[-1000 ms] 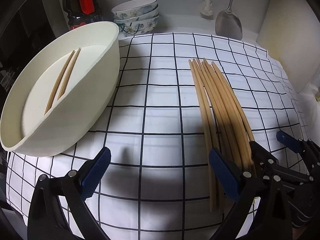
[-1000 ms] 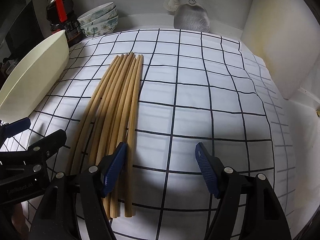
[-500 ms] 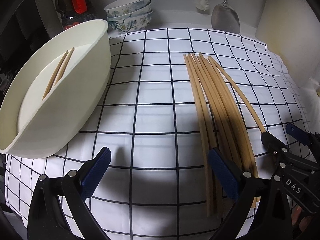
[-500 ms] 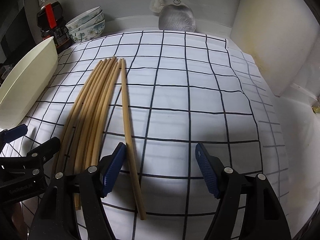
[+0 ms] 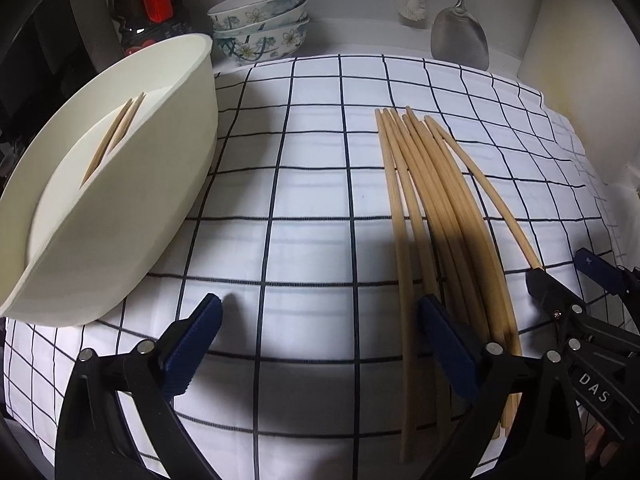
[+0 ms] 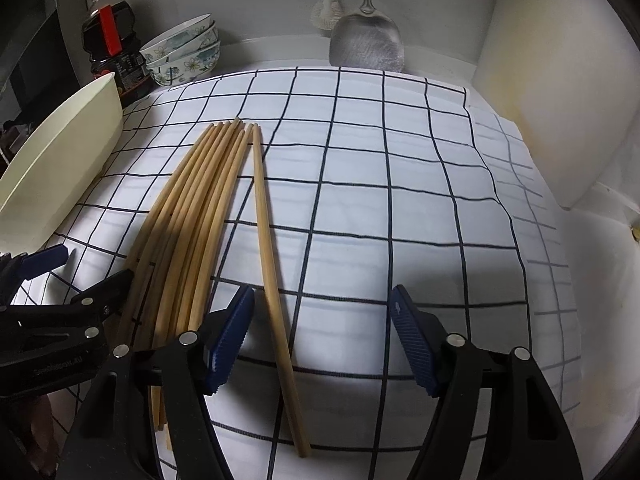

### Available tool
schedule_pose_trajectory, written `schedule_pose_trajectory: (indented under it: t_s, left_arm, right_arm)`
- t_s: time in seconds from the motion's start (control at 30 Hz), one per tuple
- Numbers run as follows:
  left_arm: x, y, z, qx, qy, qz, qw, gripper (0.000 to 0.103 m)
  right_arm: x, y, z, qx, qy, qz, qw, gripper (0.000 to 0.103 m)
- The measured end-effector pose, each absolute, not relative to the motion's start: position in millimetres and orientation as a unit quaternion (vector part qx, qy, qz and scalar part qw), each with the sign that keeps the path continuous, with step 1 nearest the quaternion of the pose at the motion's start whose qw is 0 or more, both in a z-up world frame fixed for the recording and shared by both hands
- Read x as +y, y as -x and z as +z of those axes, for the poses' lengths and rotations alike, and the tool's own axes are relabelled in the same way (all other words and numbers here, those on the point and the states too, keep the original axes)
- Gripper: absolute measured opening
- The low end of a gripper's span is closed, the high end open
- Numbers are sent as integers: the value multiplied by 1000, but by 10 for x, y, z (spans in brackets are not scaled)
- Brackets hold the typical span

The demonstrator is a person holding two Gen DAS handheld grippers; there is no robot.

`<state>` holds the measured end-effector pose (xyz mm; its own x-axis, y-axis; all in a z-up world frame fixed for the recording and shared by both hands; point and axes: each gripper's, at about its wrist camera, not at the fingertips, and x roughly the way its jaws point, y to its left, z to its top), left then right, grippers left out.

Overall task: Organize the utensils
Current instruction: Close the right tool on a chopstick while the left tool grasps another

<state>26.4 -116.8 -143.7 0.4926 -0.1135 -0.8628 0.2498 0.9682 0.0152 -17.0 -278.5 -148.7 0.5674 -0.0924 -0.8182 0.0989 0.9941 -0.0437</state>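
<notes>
A bundle of several long bamboo chopsticks (image 5: 432,208) lies on the checked cloth (image 5: 312,184). One single chopstick (image 6: 272,280) lies apart on the bundle's (image 6: 188,220) right side. It runs between the jaws of my right gripper (image 6: 322,336), which are closing without touching it. My left gripper (image 5: 320,344) is also closing, with its right finger over the bundle's near end and the leftmost chopstick just inside it, unpressed. A cream oval container (image 5: 192,80) at the left holds two chopsticks (image 5: 116,136).
Stacked floral bowls (image 5: 260,28) and a dark bottle with a red label (image 5: 148,4) stand at the back left. A metal spatula (image 5: 460,36) and a brush (image 5: 412,4) hang on the back wall. A cream wall (image 6: 560,100) bounds the right side.
One chopstick has been pushed out of the bundle to the right and now lies alone between the right gripper's jaws. Both grippers' jaws have narrowed slightly.
</notes>
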Motion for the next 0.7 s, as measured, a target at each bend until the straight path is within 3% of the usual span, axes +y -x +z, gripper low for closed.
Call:
schedule_pose_trajectory:
  t_s: [0.03,0.2,0.27,0.4,0.43,0.7]
  left_arm:
    - [-1177,-267,-1423,491,-65,-111,861,78]
    - [-1256,-255,-1394,485,-71,-130,862,56]
    - [-1277,-238,-1388,483,-74,-137,862,47]
    - [-1323,-231,-1382,483,-81,-154,858,15]
    - [-1329,-229,-1385,485,-82,-158,856,7]
    - [-1201,-236,-1364,507,-65,-159,844,7]
  right_arm:
    - [-2772,161,-1484,459,-1,-48,887,55]
    - [-2717,118,-1480,460,9,-30,888,48]
    - [-2688,129,-1479,459,13,-24,888,39]
    - [-2606,128,-1471,462,23,-8,886,20]
    - [-2594,128,-1470,462,26,-9,886,11]
    - [-2746,191,-1424,468,-37,-14,883,6]
